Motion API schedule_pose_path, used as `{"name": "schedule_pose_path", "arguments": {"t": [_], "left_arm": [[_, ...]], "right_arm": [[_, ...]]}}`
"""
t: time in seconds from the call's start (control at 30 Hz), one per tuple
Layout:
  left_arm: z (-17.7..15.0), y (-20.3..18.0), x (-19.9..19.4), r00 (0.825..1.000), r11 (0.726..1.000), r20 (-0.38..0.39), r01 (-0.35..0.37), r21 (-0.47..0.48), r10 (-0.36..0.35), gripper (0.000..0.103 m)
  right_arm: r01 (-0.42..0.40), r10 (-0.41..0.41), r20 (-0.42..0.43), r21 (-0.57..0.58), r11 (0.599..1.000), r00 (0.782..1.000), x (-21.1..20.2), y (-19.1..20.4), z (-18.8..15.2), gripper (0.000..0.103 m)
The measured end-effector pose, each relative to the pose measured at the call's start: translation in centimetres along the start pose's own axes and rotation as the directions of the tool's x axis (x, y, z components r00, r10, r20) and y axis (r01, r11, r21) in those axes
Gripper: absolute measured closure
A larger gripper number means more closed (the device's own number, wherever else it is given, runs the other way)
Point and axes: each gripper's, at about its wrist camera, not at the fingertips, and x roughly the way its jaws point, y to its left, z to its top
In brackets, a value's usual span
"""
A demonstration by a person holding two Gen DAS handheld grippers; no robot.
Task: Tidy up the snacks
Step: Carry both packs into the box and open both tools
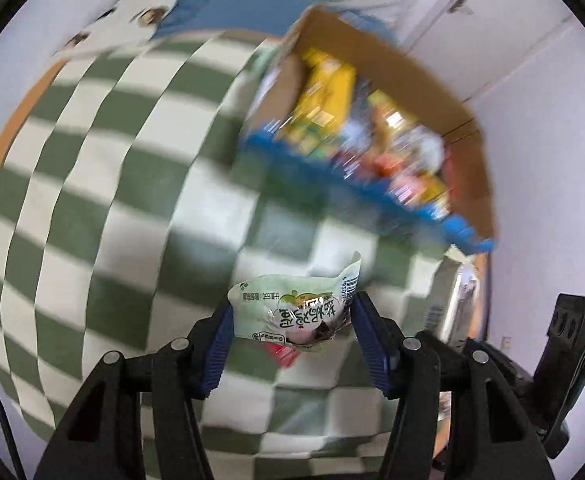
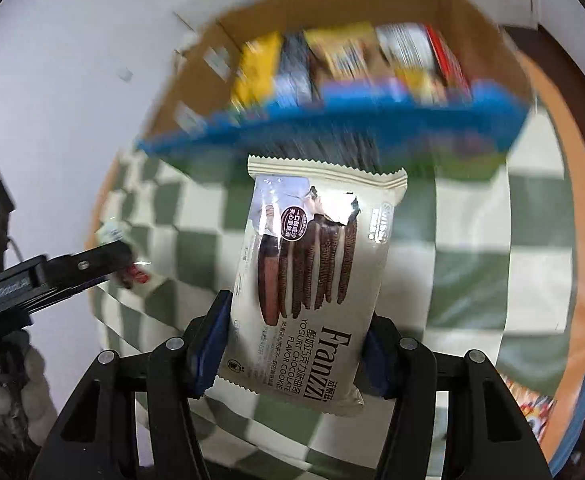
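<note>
My left gripper (image 1: 292,320) is shut on a small pale green snack packet (image 1: 296,312), held above the green-and-white checked tablecloth (image 1: 92,200). My right gripper (image 2: 296,328) is shut on a cream Franzzi yogurt chocolate cookie pack (image 2: 312,272), held upright in front of the box. A cardboard box with a blue front edge (image 1: 372,188), full of several colourful snack packs, stands ahead of both grippers; it also shows in the right wrist view (image 2: 332,128). The left gripper with its green packet shows at the left of the right wrist view (image 2: 112,252). Both views are motion-blurred.
The round table has an orange rim (image 2: 552,92) under the checked cloth. White walls and cabinet doors (image 1: 512,40) stand behind the box. A person in a patterned garment (image 1: 152,8) is at the far side. Another snack pack (image 2: 532,404) lies at the lower right.
</note>
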Motion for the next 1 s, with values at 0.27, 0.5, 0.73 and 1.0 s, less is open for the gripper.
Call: {"name": "schedule_pose_path", "arguments": {"t": [0.27, 0.5, 0.73, 1.0], "left_arm": [[10.5, -5.9, 1.7, 0.996, 0.982, 0.038, -0.08, 0.171, 0.074, 0.048], [16.7, -5.4, 7.1, 0.97, 0.947, 0.003, -0.238, 0.216, 0.244, 0.048], [19.3, -4.7, 10.6, 0.951, 0.933, -0.041, -0.292, 0.21, 0.307, 0.046], [20.5, -6.3, 12.3, 0.946, 0.923, -0.017, -0.31, 0.227, 0.322, 0.015]], "right_arm": [[0.047, -0.041, 0.143, -0.034, 0.998, 0.989, -2.7, 0.2, 10.1, 0.042], [0.181, -0.173, 0.133, -0.053, 0.982, 0.976, 1.9, -1.8, 19.9, 0.042], [0.222, -0.219, 0.072, -0.034, 0.974, 0.973, 6.4, -4.3, 25.0, 0.042], [0.224, -0.223, 0.022, -0.045, 0.974, 0.975, 9.8, -5.4, 27.1, 0.004]]}}
